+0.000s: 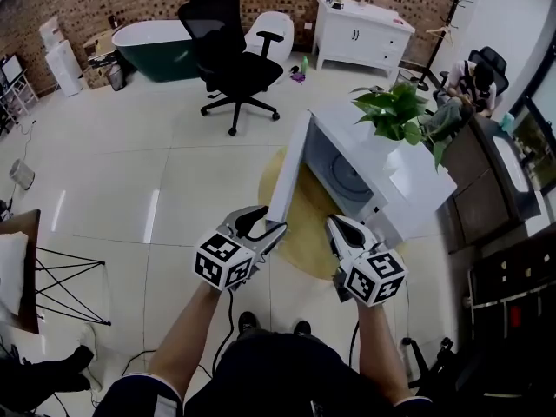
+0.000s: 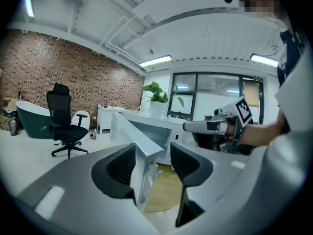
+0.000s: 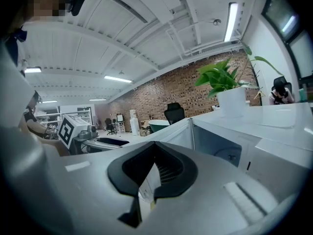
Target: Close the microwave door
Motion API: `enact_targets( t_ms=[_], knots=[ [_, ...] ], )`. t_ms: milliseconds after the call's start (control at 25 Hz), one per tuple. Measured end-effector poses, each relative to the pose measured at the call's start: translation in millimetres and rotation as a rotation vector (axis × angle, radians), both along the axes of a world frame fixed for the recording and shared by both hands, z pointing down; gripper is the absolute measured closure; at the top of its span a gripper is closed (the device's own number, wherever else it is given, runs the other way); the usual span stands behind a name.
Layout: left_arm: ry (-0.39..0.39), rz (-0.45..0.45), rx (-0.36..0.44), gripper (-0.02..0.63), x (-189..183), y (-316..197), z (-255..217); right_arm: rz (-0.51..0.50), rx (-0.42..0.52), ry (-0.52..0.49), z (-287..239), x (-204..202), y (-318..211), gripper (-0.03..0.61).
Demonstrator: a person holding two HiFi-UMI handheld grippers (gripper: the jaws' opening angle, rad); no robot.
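A white microwave (image 1: 395, 176) stands on a round yellow mat (image 1: 304, 233), its door (image 1: 289, 172) swung wide open toward me. My left gripper (image 1: 261, 226) is open at the door's free edge. In the left gripper view that door edge (image 2: 139, 146) sits between the jaws, close against the left finger (image 2: 117, 173) and apart from the right one. My right gripper (image 1: 341, 230) is shut and empty, just right of the door and in front of the open cavity. In the right gripper view the door (image 3: 173, 133) and microwave (image 3: 230, 146) lie beyond its closed tips (image 3: 155, 148).
A potted plant (image 1: 395, 111) stands on top of the microwave. Behind are a black office chair (image 1: 230, 59), a green bathtub (image 1: 152, 46) and a white cabinet (image 1: 360, 33). A person sits at the far right (image 1: 469, 81). Dark furniture (image 1: 495, 189) stands on the right.
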State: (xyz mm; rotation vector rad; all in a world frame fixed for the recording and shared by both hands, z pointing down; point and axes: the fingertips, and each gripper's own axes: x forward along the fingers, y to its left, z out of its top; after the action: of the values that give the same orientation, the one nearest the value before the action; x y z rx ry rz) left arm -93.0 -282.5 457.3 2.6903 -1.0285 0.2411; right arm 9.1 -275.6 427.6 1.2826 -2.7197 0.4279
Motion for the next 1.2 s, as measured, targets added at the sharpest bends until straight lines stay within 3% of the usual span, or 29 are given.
enact_targets(
  t_ms=[520,800,1000,1200],
  knots=[
    [0.005,0.151,-0.004,0.383,88.2,10.1,1.1,0.116,-0.010,-0.015,5.5,65.4,11.1,0.577],
    [0.004,0.190,-0.003,0.383,111.6,8.0,0.3,0.152,-0.013,-0.014,7.2,86.1,14.6,0.577],
    [-0.002,0.185,-0.013,0.383,105.5,10.7,2.9,0.132,-0.002,-0.019,3.2,76.1,12.0,0.577],
    [-0.013,0.148,-0.024,0.382,83.8,13.2,7.0,0.051,0.034,-0.023,-5.9,33.2,2.2,0.577]
  ],
)
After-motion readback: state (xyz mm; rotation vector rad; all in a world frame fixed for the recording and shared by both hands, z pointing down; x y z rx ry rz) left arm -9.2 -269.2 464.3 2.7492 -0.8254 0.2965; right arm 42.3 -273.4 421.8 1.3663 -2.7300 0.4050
